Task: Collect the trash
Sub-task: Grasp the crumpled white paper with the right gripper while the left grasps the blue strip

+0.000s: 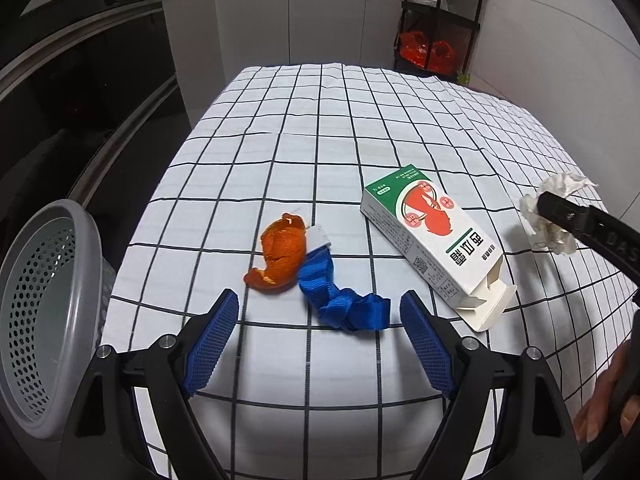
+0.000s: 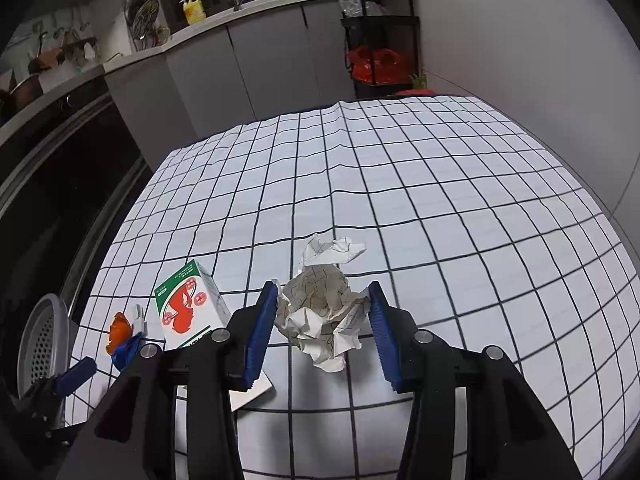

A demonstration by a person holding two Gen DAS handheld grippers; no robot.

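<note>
Crumpled paper (image 2: 320, 312) sits between the right gripper (image 2: 323, 330) pads—jaws spread, not clamped. Left of the paper, the left gripper (image 1: 320, 340) gapes before a blue strap (image 1: 340, 300).

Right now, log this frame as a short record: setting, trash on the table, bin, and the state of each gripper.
setting: table with grid-checked cloth, kitchen cabinets behind
trash on table: orange peel, blue strap, opened white-and-green carton lying flat, crumpled paper
bin: grey perforated basket at the table's left edge
left gripper: open, holding nothing, blue strap just ahead
right gripper: open, pads either side of the crumpled paper, not closed on it
</note>
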